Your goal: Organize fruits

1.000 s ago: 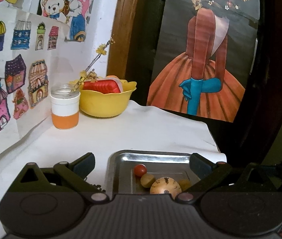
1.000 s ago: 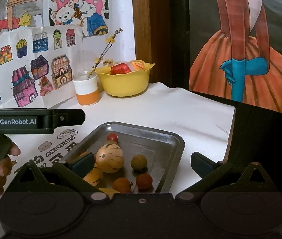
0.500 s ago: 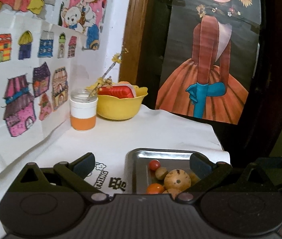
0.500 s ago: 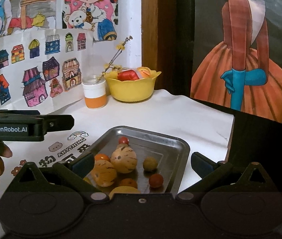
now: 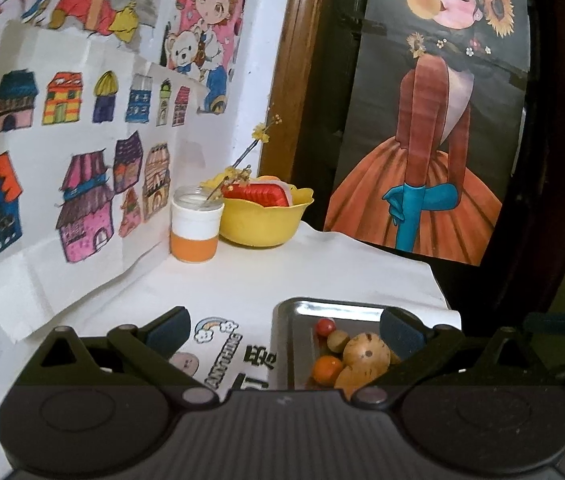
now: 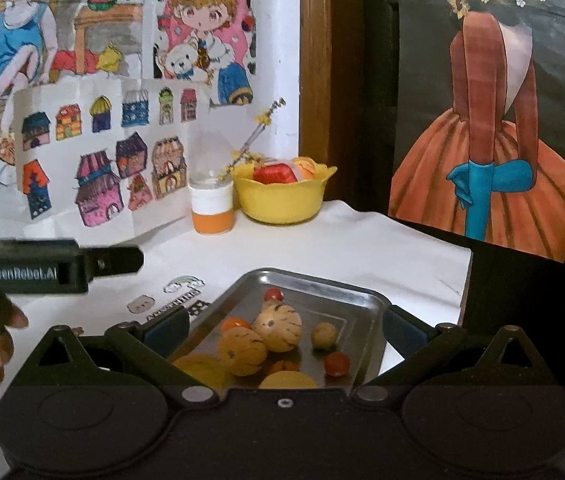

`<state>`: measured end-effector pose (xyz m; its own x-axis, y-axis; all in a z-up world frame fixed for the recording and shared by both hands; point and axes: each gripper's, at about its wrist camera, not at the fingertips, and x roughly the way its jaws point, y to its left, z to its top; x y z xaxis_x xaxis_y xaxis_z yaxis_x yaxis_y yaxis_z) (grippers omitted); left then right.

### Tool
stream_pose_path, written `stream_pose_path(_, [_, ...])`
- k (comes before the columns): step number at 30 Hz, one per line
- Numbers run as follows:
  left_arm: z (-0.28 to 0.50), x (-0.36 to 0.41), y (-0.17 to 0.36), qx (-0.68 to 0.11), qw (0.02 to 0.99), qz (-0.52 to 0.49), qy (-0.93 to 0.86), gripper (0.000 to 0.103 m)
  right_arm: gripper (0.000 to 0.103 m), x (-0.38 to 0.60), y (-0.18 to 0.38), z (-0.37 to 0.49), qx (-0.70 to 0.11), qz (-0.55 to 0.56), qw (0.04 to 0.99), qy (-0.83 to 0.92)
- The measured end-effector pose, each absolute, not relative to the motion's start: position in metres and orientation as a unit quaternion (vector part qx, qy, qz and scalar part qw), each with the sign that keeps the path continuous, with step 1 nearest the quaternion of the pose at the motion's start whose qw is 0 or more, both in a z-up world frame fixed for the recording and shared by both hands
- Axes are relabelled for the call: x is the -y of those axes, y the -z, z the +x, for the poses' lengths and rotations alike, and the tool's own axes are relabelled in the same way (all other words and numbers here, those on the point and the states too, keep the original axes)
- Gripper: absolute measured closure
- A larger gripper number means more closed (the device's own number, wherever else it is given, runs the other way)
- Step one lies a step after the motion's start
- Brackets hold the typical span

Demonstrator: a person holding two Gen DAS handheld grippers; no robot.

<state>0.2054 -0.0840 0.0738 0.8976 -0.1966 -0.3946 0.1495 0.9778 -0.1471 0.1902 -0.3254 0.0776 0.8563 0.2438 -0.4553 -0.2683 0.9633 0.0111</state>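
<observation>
Both grippers stand wide open and empty: the left gripper (image 5: pixel 284 326) and right gripper (image 6: pixel 286 326) hover over the shallow silver metal tray (image 6: pixel 366 300) near the white-clothed bench's (image 6: pixel 342 240) right edge. Small round fruits (image 6: pixel 278 322) lie loose inside it. A yellow plastic bowl (image 6: pixel 282 200) sits at the far edge.

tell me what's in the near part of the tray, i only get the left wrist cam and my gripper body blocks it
Observer: The right wrist view shows a yellow fruit at the tray's near edge.
Operator: anything by the right wall
Observer: A small red fruit lies there, apart from the cluster.
Operator: where's my gripper from that side
Observer: The left gripper shows left of the tray, not over it.
</observation>
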Motion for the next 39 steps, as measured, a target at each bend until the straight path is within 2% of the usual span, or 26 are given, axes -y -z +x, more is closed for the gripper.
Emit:
stream_pose_path(15, [0.177,0.049,-0.062,-0.19,0.978,-0.072,0.044,0.0,0.001,0.302,-0.077,0.157,-0.205,-0.021,0.968,-0.142])
stream_pose_path(39, [0.13,0.032,-0.053,-0.179,0.979,-0.075,0.07,0.0,0.001,0.289,-0.062,0.093,-0.17,0.001,0.982,-0.082])
